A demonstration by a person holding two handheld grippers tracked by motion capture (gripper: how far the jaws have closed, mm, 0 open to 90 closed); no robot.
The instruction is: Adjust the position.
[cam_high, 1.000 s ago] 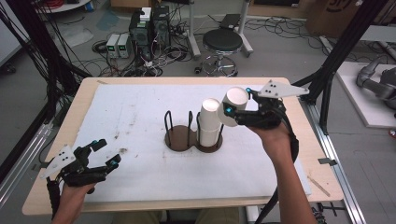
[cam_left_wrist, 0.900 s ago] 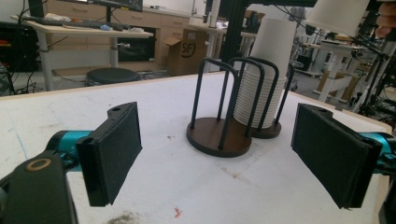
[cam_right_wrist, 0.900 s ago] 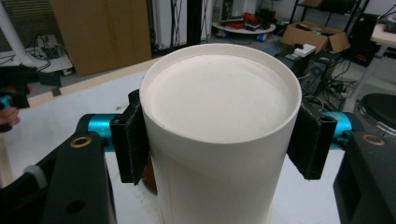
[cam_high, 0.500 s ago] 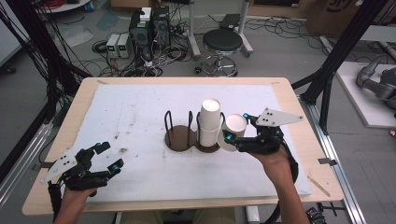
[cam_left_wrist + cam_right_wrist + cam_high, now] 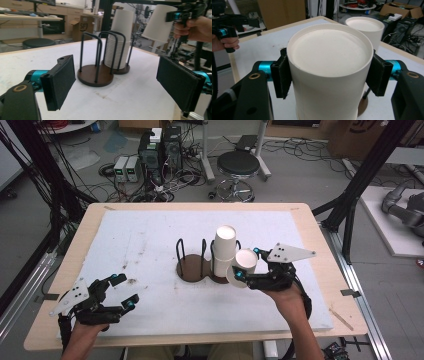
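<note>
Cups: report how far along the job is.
Done: a cup stack stands in the holder's right ring; the left ring is empty. In hand: the right gripper clamps one upside-down cup off the table beside the stack. Left: setting that cup somewhere; where, I cannot tell. The left gripper is open, holding nothing.

White paper cup (image 5: 329,72); white cup stack (image 5: 224,251). Holder (image 5: 195,268): black wire rods, dark brown base. Tabletop (image 5: 150,240) white and stained, pale wood edge. Both grippers black, teal joints; fingers (image 5: 61,81) black.
</note>
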